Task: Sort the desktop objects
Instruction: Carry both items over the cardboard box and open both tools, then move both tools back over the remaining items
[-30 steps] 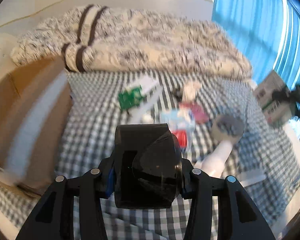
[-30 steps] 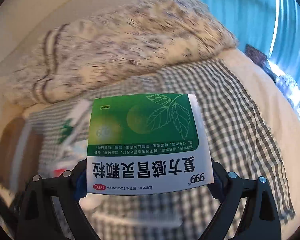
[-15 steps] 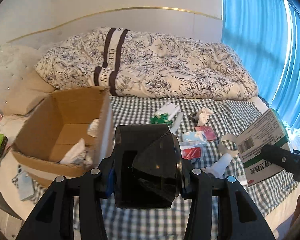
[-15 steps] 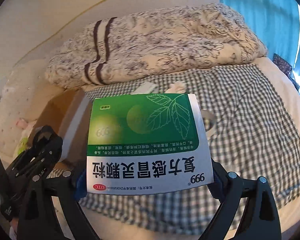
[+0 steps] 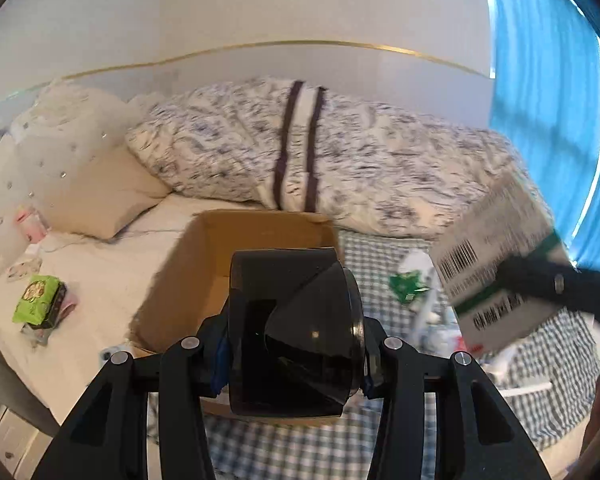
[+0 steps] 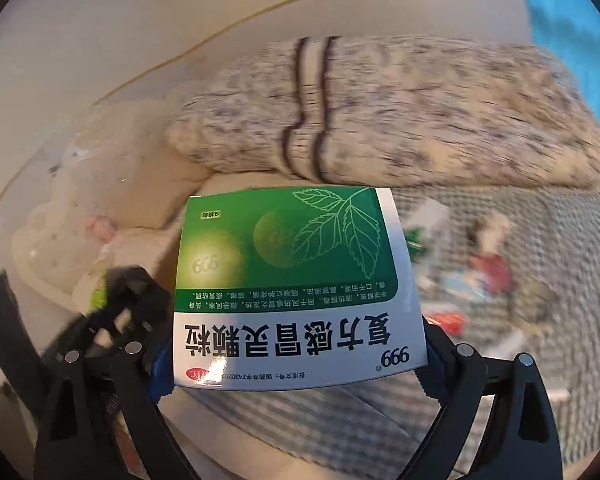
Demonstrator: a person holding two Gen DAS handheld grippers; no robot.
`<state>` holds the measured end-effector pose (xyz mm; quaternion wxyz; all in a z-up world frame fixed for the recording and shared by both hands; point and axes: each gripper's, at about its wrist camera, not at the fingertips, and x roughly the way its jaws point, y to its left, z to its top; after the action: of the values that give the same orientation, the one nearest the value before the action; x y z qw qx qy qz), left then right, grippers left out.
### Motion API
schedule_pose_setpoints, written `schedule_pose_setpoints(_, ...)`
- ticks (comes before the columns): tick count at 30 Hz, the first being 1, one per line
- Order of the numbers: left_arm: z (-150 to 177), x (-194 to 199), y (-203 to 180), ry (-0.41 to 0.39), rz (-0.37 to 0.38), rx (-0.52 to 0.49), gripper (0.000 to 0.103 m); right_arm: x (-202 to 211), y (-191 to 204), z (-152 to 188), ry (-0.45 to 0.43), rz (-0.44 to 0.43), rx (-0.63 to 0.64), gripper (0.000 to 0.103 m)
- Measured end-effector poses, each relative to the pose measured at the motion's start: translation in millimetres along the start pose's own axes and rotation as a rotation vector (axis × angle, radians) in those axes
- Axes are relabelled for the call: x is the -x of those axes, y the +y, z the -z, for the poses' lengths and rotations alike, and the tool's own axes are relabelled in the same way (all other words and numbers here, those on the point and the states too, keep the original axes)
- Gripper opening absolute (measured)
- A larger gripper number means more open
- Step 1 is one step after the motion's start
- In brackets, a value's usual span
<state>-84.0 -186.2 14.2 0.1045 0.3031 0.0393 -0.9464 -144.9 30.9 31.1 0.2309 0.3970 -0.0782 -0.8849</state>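
Together, we held a black cylindrical object [image 5: 292, 332] clamped in our left gripper [image 5: 292, 360] above the cardboard box [image 5: 220, 248], while our right gripper [image 6: 296, 360] gripped a green-and-white medicine box [image 6: 292, 280] between its fingers.

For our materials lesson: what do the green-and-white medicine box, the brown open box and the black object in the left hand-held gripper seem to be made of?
Medicine box: likely thin printed card, slightly glossy, with crisp flat faces.
Open box: corrugated cardboard by its look, matt brown with a raw edge.
Black object: probably smooth hard plastic, judging by its small highlights.
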Motion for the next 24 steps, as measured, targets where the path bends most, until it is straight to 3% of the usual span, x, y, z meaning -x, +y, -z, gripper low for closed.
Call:
schedule_pose_setpoints(6, 7, -48, 34, 0.074, -0.035, 0.050, 0.048, -91, 33, -36, 0.083, -0.069, -0.044, 0.094)
schedule_pose_setpoints(10, 11, -70, 38, 0.097, 0.004, 0.053, 0.048, -138, 28, -45, 0.138, -0.151, -0.125, 0.095)
schedule_pose_setpoints(11, 10, -75, 37, 0.106, 0.020, 0.047, 0.053, -143, 27, -46, 0.141, -0.174, -0.138, 0.095)
schedule_pose_setpoints(12, 10, -79, 36, 0.112, 0.026, 0.040, 0.058, -147, 28, -46, 0.135, -0.189, -0.142, 0.096)
schedule_pose_setpoints(14, 10, -82, 33, 0.085, -0.007, 0.026, 0.092, -147, 30, -45, 0.102, -0.183, -0.116, 0.097)
schedule_pose_setpoints(17, 10, -80, 29, 0.041, -0.014, 0.005, 0.093, -139, 34, -47, 0.033, -0.123, -0.060, 0.103)
schedule_pose_setpoints(24, 14, -84, 14, 0.080, -0.006, 0.017, 0.093, -109, 20, -49, -0.035, -0.088, -0.014, 0.103)
